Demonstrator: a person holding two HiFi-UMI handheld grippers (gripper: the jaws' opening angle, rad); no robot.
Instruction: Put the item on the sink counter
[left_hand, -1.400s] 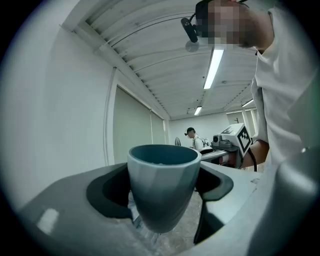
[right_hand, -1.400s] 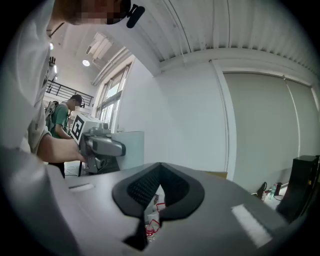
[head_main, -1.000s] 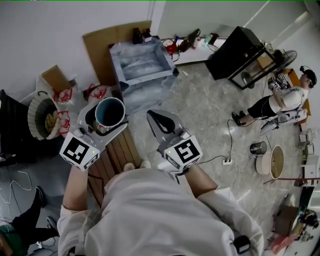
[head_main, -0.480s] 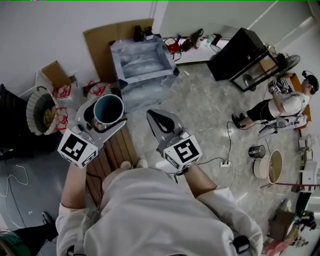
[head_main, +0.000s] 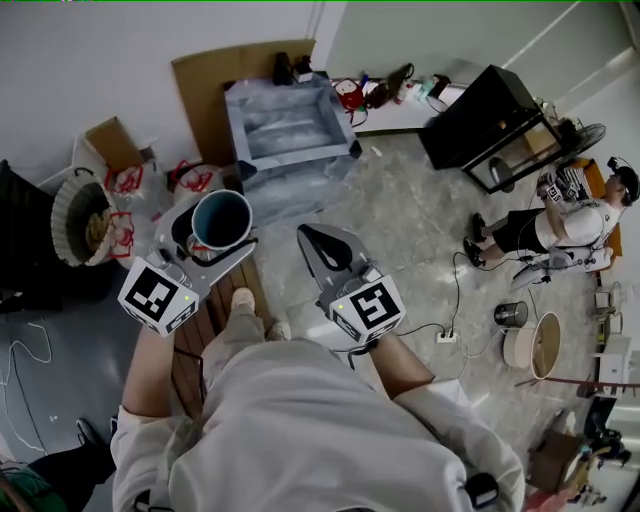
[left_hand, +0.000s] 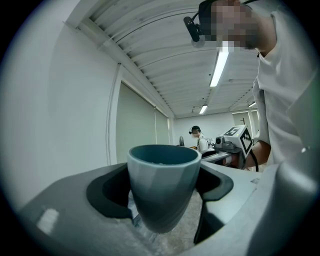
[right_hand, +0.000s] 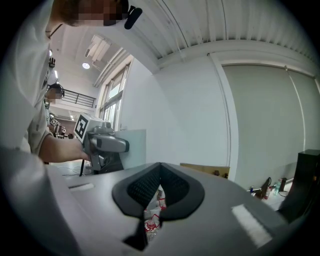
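Note:
A teal cup stands upright between the jaws of my left gripper, which is shut on its sides. In the left gripper view the cup fills the gap between the dark pads, mouth up. My right gripper hangs beside it to the right, shut with nothing in it; its black tips meet in the right gripper view. The steel sink counter stands ahead by the wall, apart from both grippers.
A brown board leans behind the sink. A slatted wooden bench lies below my left gripper. A basket and red-handled bags sit at left, a black cabinet and a seated person at right. A cable crosses the floor.
A foot has stepped forward between the two grippers, and the room has drifted slightly in the head view. The cup stays gripped on the left; the right jaws stay shut.

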